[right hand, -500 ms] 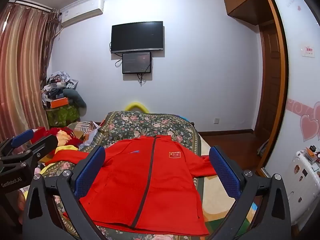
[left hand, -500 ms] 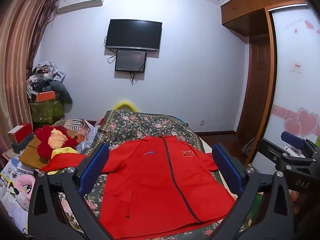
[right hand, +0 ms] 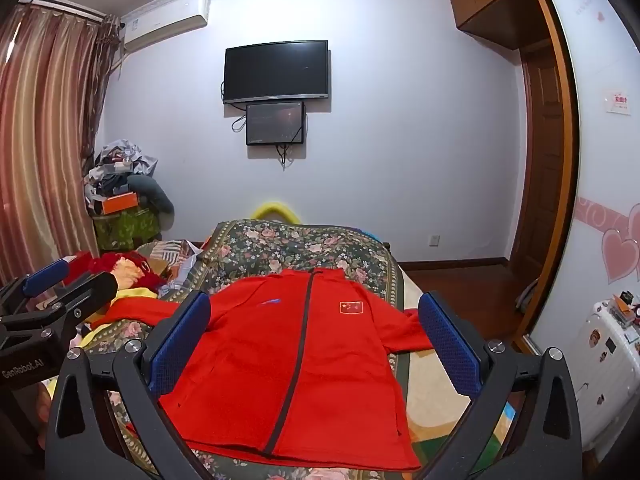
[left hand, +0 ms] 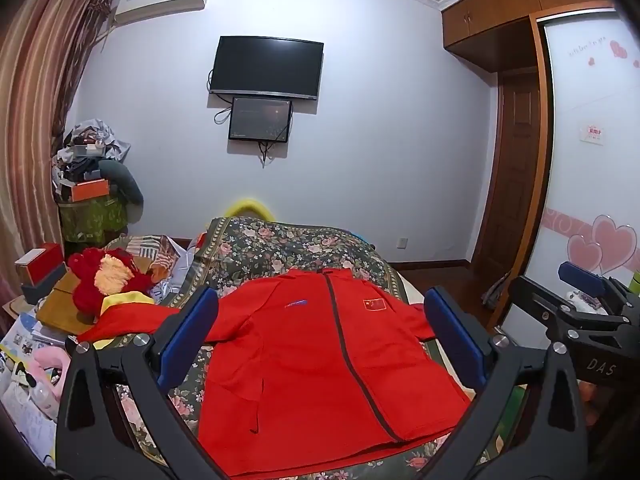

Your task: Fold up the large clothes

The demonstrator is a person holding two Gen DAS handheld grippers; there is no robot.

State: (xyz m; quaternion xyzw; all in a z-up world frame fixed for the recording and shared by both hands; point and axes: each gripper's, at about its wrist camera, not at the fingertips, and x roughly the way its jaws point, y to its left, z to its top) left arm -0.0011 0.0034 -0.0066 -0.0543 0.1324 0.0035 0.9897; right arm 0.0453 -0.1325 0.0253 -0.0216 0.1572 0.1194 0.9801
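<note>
A: What do we see on the bed point(left hand: 280, 244)?

B: We see a big red jacket point(left hand: 320, 360) lying flat on the flowery bed cover, front side up. Its dark zipper point(left hand: 352, 364) is closed and runs down the middle. A small flag patch point(left hand: 374, 304) sits on the chest.

A: Where are our claws?

B: Our left claw point(left hand: 320, 344) hangs above the near part of the jacket. Its two blue pads stand wide apart and hold nothing. Our right claw point(right hand: 316, 348) is the same: spread wide, with nothing in it, above the jacket. Neither one touches the cloth.

A: Can we see one claw from the other?

B: Yes. From the left one, we see the right claw out at the right edge. From the right one, we see the left claw at the left edge.

A: And the sleeves?

B: One sleeve point(left hand: 132, 320) stretches out to the left, toward a red fluffy toy point(left hand: 104, 276). The other sleeve reaches the right edge of the bed.

A: What is on the wall?

B: A dark TV point(left hand: 267, 67) with a smaller screen point(left hand: 260, 119) just under it.
</note>
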